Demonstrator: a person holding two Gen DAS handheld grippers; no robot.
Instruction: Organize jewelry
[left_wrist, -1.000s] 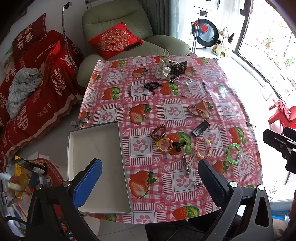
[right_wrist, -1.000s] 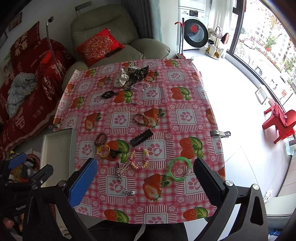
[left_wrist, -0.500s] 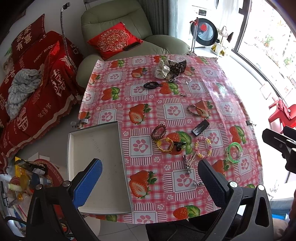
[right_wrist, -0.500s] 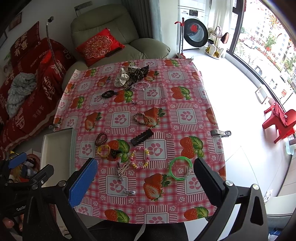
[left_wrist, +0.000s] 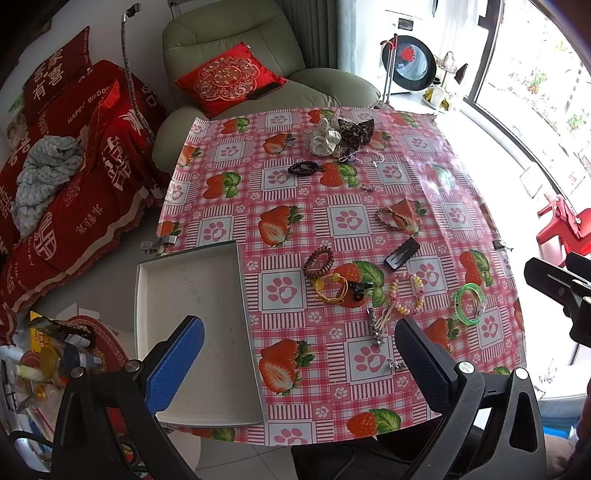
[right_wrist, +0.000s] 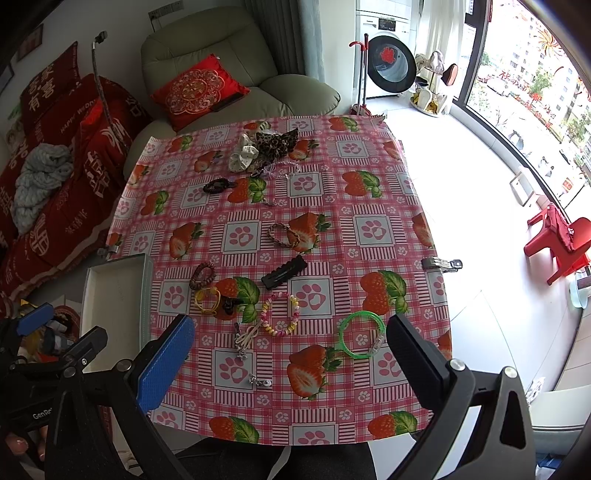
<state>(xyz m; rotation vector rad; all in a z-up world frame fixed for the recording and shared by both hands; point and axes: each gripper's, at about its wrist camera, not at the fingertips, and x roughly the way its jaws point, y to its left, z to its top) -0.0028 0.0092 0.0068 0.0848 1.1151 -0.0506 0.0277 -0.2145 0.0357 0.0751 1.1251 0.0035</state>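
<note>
Nothing sorted yet: shallow white rectangular tray (left_wrist: 192, 295) lower left sits bare. Left gripper (left_wrist: 299, 354) and right gripper (right_wrist: 291, 354) hover, jaws apart. Likely next: nearby translucent green plastic bangle (right_wrist: 362, 334).

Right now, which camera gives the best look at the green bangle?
The right wrist view: the green bangle lies whole, near centre, just ahead of the open right gripper. The left wrist view shows the green bangle smaller, toward the table's right edge.

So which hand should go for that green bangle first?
Probably the right hand-held gripper: open, with the green bangle just ahead of its right finger. The left hand-held gripper sits over the white tray.
</note>
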